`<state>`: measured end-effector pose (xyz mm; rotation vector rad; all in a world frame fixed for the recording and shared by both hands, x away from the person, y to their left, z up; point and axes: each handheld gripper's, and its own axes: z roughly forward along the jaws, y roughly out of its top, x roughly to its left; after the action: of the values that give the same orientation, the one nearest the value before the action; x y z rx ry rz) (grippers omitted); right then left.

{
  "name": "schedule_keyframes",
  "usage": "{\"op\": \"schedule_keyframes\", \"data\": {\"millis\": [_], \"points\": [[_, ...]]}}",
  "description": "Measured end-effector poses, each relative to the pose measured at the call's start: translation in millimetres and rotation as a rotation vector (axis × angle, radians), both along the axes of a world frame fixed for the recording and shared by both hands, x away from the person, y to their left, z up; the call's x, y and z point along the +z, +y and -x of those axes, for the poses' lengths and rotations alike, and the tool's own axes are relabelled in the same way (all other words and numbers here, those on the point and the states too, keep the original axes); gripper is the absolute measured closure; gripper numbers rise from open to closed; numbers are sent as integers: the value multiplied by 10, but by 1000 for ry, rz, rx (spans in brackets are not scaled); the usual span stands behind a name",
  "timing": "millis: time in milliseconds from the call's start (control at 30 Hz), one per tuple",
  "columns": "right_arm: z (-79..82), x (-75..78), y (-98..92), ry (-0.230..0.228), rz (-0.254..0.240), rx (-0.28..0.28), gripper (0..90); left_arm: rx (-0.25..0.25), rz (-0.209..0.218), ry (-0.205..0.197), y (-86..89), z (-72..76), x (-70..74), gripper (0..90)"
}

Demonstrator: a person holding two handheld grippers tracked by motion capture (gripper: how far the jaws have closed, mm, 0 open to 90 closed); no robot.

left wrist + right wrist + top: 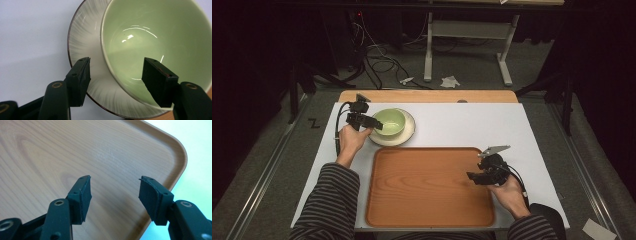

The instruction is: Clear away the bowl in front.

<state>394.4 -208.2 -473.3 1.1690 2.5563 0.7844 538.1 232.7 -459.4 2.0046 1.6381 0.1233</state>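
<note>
The worktop (pixel 462 125) carries a brown wooden tray (pixel 427 187) near the person's side. Beyond the tray's far left corner sits a pale plate (pixel 408 134), and a green bowl (pixel 390 121) rests on it, toward its left side. The left tool (pixel 373 123) is at the bowl's left rim with its jaws spread wide, one outside over the plate and one inside the bowl; the pads do not press the wall. The right tool (pixel 473 176) hangs over the tray's right part, jaws apart with nothing between them.
</note>
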Motion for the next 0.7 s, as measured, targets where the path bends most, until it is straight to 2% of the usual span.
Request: {"op": "schedule_keyframes", "data": {"millis": [100, 233, 400, 533, 700], "points": [[16, 11, 10, -16, -7, 2, 442, -5, 2, 19, -26, -24, -46, 414], [19, -4, 28, -5, 13, 15, 434, -12, 4, 31, -56, -55, -94, 450], [24, 3, 26, -11, 5, 15, 434, -10, 8, 44, -56, -70, -114, 554], [32, 4, 39, -11, 7, 15, 432, -11, -4, 59, -69, -79, -130, 627], [31, 5, 44, -9, 15, 26, 431, -8, -18, 70, -93, -93, -150, 649]]}}
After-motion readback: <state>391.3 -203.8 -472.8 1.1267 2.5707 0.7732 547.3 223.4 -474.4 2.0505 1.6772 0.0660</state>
